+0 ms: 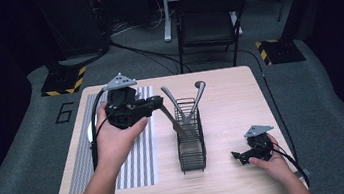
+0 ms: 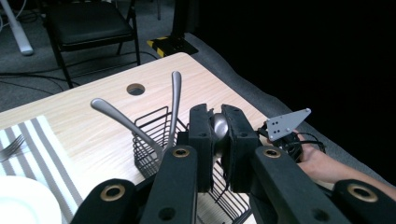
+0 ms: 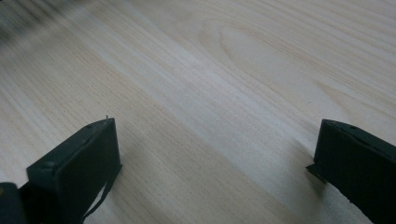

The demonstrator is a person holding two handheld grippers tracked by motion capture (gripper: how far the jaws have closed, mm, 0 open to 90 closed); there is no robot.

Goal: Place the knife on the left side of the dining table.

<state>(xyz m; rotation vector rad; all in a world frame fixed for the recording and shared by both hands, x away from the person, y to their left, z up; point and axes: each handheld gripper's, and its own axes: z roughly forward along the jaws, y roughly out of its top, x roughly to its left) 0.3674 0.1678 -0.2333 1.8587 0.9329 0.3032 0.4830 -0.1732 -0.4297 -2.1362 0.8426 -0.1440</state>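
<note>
The right gripper (image 1: pixel 239 156) rests wide open and empty on the table (image 1: pixel 231 104), out of the way. The left gripper (image 2: pixel 219 135) clamps a utensil (image 1: pixel 172 119), probably a spoon, slanted into the wire caddy (image 1: pixel 190 142) beside two handles, beyond the placemat (image 1: pixel 140 156).

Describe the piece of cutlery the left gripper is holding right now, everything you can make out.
The utensil is a slim silver metal piece, shiny and smooth. The left gripper is shut on its rounded end, which shows between the black pads. In the high view it slants down from the gripper, its lower end at the black wire caddy. Whether that end is a blade or a handle is too small to tell.
</note>
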